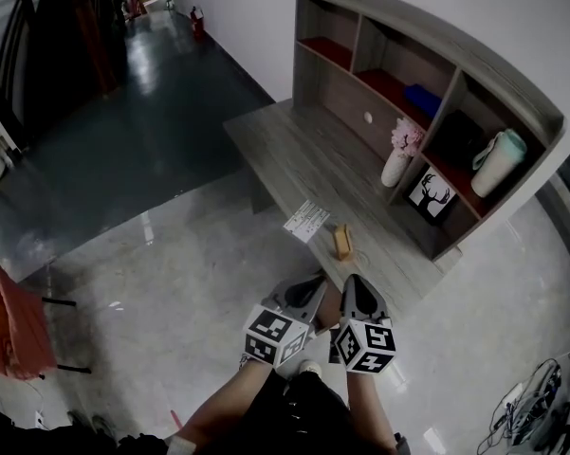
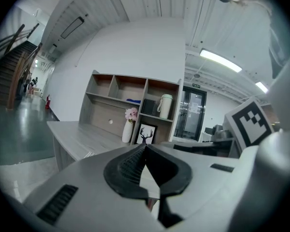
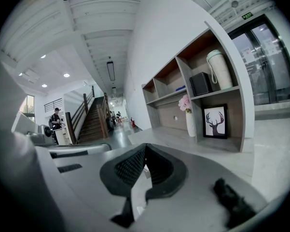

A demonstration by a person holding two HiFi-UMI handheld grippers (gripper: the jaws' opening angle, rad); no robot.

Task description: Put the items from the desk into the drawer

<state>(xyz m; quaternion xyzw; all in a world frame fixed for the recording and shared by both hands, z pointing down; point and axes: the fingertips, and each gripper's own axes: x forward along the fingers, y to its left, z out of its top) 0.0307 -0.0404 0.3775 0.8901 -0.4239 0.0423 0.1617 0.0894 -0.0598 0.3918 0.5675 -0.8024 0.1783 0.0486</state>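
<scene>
Left hand-held gripper (image 1: 309, 289) and right hand-held gripper (image 1: 358, 292) hover side by side, each pressed together on nothing, hiding part of the counter (image 1: 294, 145) edge. Just beyond lie a paper slip (image 1: 305, 220) and a tan block (image 1: 342, 241), too small to identify.

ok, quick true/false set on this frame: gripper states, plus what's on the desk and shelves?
1. The left gripper and right gripper are both shut, with nothing between the jaws. True.
2. The deer picture stands in the top shelf row. False: it stands at desk level, below the tumbler.
3. A tan block lies on the desk near a paper slip. True.
4. The vase holds blue flowers. False: it holds pink flowers.
</scene>
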